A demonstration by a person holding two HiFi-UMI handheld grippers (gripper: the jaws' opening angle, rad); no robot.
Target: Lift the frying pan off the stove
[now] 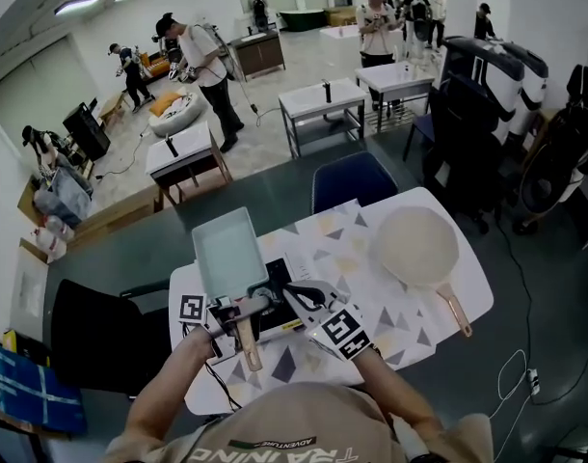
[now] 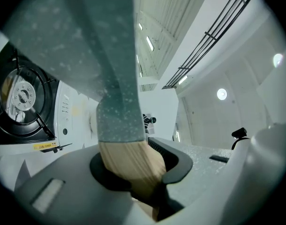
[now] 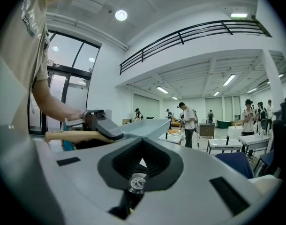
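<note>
- Head view: nearest, below the person's arms, the left hand-held gripper (image 1: 244, 307) clamps the wooden handle (image 1: 248, 347) of the frying pan (image 1: 229, 249) above the stove (image 1: 275, 318). A round pan (image 1: 416, 247) rests well apart on the surface (image 1: 467, 287).
- Left gripper view: the pan's underside tilts clear of the burner (image 2: 21, 97), so the lift looks begun and carrying it away remains.
- Right gripper view: the right hand-held gripper (image 3: 140, 165) is closed on nothing, with open room ahead.

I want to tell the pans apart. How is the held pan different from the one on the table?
The held pan is rectangular and grey-green; the table pan is round and cream. The held pan's handle is clamped in the left gripper, above the stove; the table pan lies untouched on the table. Both have pale handles pointing toward the person.
</note>
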